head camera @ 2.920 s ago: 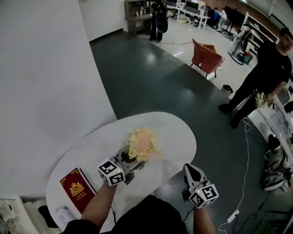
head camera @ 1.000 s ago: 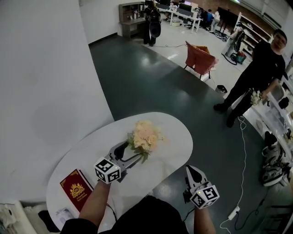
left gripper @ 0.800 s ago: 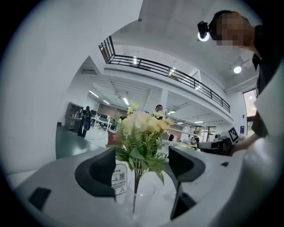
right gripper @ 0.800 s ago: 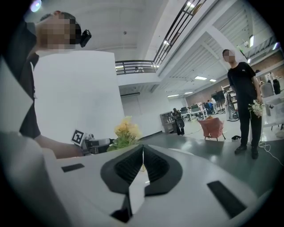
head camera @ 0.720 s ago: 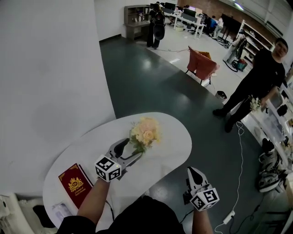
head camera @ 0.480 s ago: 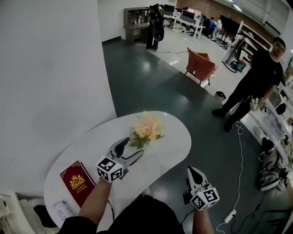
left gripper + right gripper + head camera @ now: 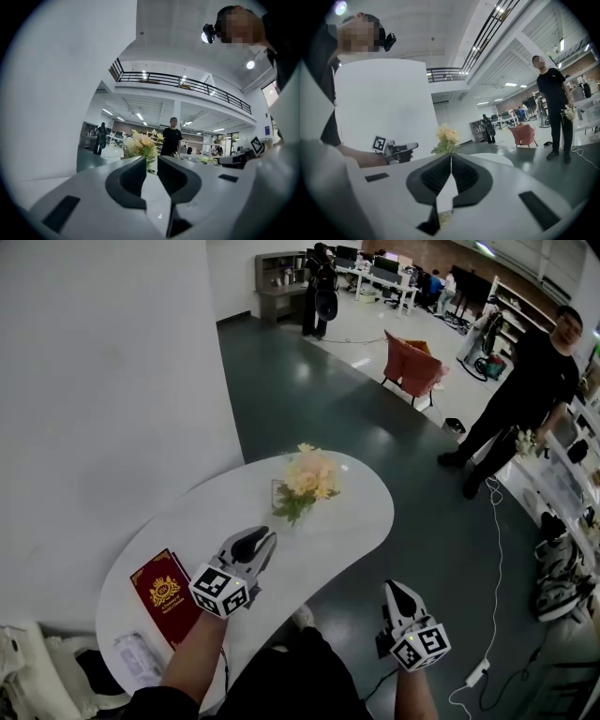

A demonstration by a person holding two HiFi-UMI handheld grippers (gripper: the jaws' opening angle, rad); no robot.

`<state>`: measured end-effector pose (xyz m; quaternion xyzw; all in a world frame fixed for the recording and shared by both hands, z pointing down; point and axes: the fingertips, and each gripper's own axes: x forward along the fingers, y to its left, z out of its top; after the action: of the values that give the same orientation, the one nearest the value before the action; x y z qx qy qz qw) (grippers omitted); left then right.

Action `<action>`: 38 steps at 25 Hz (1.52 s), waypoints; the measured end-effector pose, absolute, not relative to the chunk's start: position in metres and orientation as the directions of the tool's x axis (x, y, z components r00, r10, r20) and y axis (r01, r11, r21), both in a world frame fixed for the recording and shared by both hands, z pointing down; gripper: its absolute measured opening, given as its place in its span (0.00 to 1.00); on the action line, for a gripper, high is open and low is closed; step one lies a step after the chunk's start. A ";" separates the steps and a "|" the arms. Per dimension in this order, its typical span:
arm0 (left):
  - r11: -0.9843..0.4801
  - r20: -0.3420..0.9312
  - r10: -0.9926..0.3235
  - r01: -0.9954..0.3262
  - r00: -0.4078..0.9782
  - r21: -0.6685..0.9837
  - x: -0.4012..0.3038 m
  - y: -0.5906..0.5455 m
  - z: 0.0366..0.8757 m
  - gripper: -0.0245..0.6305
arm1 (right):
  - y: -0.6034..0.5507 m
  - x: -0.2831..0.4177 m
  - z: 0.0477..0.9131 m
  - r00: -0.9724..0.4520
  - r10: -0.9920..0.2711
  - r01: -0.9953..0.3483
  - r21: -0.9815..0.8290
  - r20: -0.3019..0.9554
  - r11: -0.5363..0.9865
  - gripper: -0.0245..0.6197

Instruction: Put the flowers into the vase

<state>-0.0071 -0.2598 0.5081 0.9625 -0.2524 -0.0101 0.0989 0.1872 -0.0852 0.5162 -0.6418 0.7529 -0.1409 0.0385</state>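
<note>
Flowers [image 7: 307, 479] stand upright in the vase [image 7: 278, 493] at the far side of the surface [image 7: 361, 517]. They seem seated well enough to stay up with no grip on them, so I judge the task done. The left tongs [image 7: 265, 538] sit well short of the bunch, their jaws having just been closing to a narrow slit with nothing between them, while the right tongs [image 7: 391, 589] hang off the near edge, jaws pressed together and empty.
</note>
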 end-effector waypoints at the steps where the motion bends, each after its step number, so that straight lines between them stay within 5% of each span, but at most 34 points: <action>1: -0.849 0.025 -0.494 -0.489 0.869 0.199 -0.011 -0.253 0.506 0.14 | -0.080 0.185 0.517 -0.174 -0.977 -0.954 -0.266 0.123 0.136 0.07; 19: -0.834 -0.011 -0.538 -0.529 0.843 0.157 -0.066 -0.159 0.469 0.06 | -0.027 0.149 0.490 -0.227 -0.971 -0.946 -0.254 0.076 0.201 0.07; 38: -0.702 -0.042 -0.703 -0.684 0.710 0.197 -0.060 -0.087 0.450 0.06 | 0.003 0.202 0.465 -0.333 -0.942 -0.919 -0.236 0.034 0.316 0.07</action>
<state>-0.0596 -0.0867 0.4501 0.9208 -0.3767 -0.0570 0.0836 0.2017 0.0027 0.4649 -0.5748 0.8095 -0.1069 0.0550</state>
